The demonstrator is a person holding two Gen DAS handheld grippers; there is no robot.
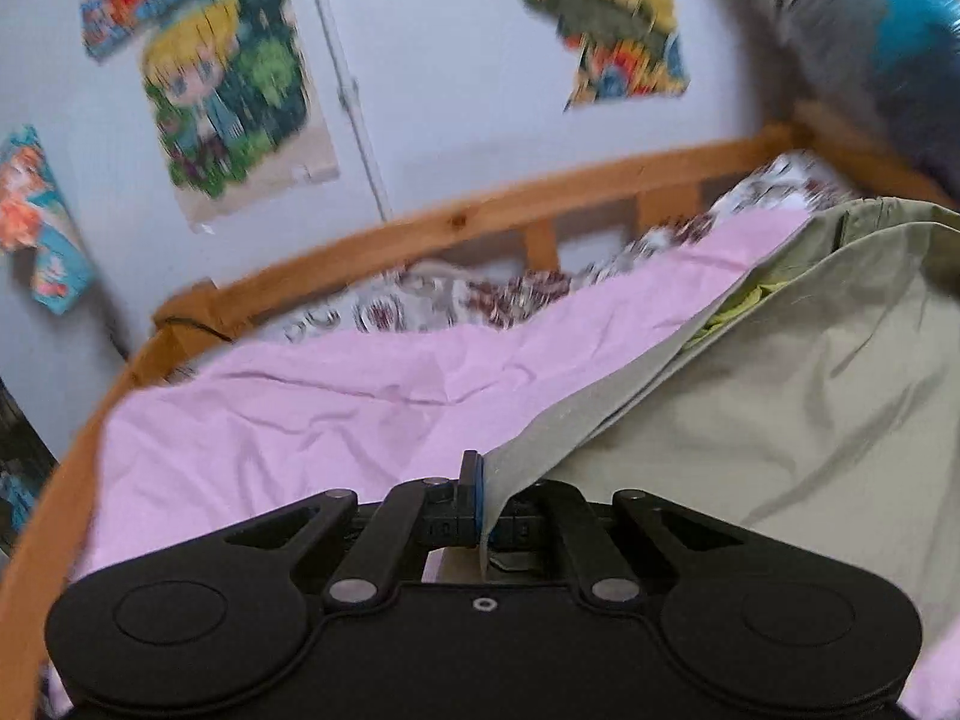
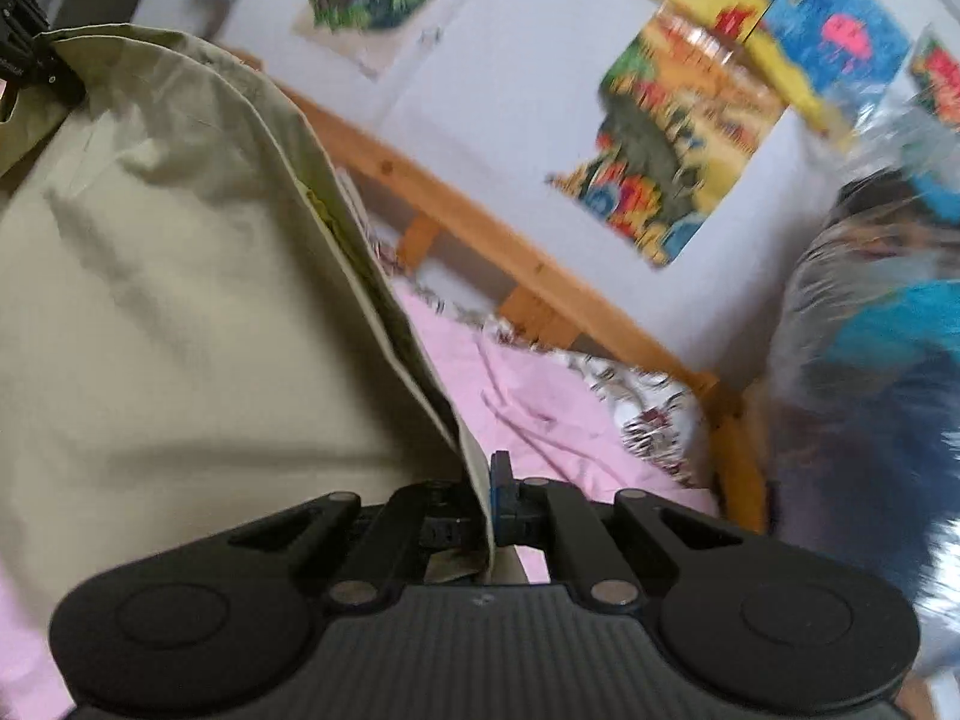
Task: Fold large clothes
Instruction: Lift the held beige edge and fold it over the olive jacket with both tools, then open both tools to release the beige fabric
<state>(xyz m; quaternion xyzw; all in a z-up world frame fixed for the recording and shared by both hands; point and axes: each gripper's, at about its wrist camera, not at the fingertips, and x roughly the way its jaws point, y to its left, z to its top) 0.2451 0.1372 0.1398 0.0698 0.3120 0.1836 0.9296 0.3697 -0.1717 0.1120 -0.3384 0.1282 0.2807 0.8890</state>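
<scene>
A large pale khaki garment (image 1: 780, 384) hangs lifted over a bed with a pink sheet (image 1: 312, 414). My left gripper (image 1: 483, 483) is shut on the garment's left edge, the cloth pinched between its blue pads. In the right wrist view the same garment (image 2: 180, 300) fills the left half, and my right gripper (image 2: 489, 483) is shut on its right edge. The left gripper (image 2: 27, 54) shows at the top left corner there, holding the far end. A yellow-green lining (image 1: 744, 300) peeks from a fold. Both views are blurred by motion.
A wooden bed rail (image 1: 456, 222) runs behind the mattress against a pale wall with colourful posters (image 1: 228, 90). A floral cover (image 1: 480, 294) lies along the rail. A shiny bag with blue contents (image 2: 870, 330) stands at the bed's right end.
</scene>
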